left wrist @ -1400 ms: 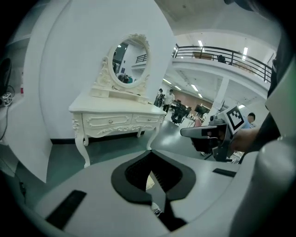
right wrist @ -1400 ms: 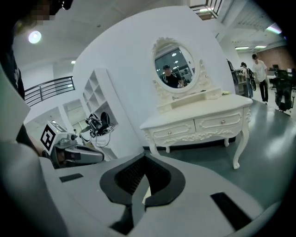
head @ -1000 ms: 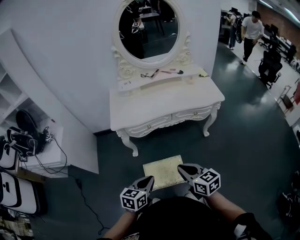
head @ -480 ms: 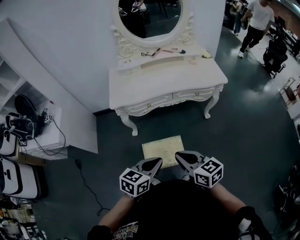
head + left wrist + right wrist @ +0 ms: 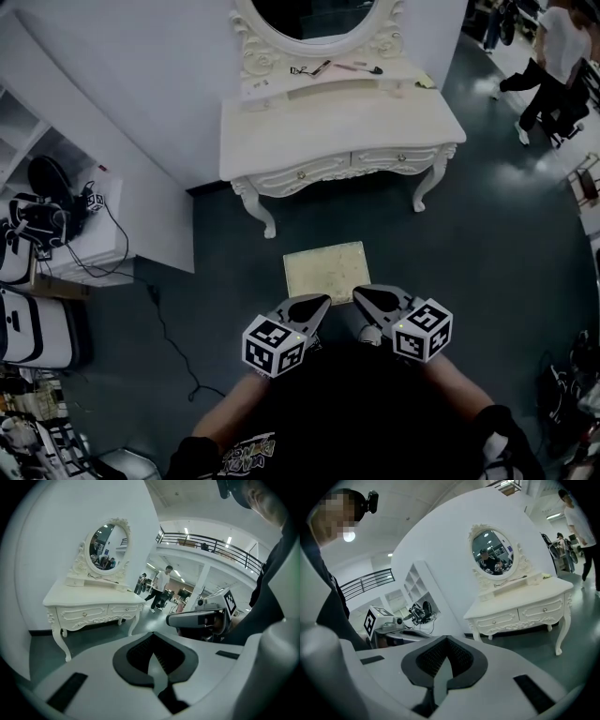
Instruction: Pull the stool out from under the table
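Stool (image 5: 326, 271) looks pretty much out already. From my head view it sits on the open floor in front of the dressing table (image 5: 337, 127), with a clear strip of dark floor between its far edge and the table's front legs. So I'd say the pull itself is done, and what's left is at most nudging it a bit closer to me or just stepping back.

Both my tools are closed up with nothing in them. The left gripper (image 5: 312, 304) and the right gripper (image 5: 367, 298) each have their jaws pressed together, and neither gripper view shows anything caught between the pads. They hang side by side at the near edge of the stool. I can't tell from up here whether they touch it, but they don't grip it.

Other stuff around:
- mirror (image 5: 314, 14) on the table, with a few small makeup bits (image 5: 333, 67) on the ledge under it
- low white counter (image 5: 94, 267) off to my left, with headphones (image 5: 42, 220) on it
- cable (image 5: 169, 347) trailing over the floor on that side, the one thing I'd watch if I back up
- person (image 5: 553, 56) walking past at the far right, well clear of the stool
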A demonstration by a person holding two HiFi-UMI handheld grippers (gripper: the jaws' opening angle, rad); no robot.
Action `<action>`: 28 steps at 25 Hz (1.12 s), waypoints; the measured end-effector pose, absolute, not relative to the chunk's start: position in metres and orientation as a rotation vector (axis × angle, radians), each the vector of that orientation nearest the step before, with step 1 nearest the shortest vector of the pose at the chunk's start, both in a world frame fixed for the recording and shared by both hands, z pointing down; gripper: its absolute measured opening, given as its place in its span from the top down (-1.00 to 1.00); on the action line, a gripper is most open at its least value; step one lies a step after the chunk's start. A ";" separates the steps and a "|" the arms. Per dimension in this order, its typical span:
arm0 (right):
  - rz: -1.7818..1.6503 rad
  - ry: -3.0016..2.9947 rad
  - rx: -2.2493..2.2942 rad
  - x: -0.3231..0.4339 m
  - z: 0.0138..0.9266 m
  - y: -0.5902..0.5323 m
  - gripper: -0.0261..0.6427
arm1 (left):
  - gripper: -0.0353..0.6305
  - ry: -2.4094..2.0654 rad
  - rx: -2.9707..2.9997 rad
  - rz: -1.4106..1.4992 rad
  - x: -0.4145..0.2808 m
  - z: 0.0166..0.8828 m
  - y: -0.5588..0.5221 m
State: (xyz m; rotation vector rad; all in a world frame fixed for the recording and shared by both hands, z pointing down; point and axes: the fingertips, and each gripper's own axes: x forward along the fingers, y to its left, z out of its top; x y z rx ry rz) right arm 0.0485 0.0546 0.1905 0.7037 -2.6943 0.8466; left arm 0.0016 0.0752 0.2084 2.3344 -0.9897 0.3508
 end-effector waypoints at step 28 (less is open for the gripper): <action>0.847 -2.700 0.689 0.042 0.192 0.061 0.84 | 0.87 -1.022 2.322 0.348 -0.006 0.211 0.084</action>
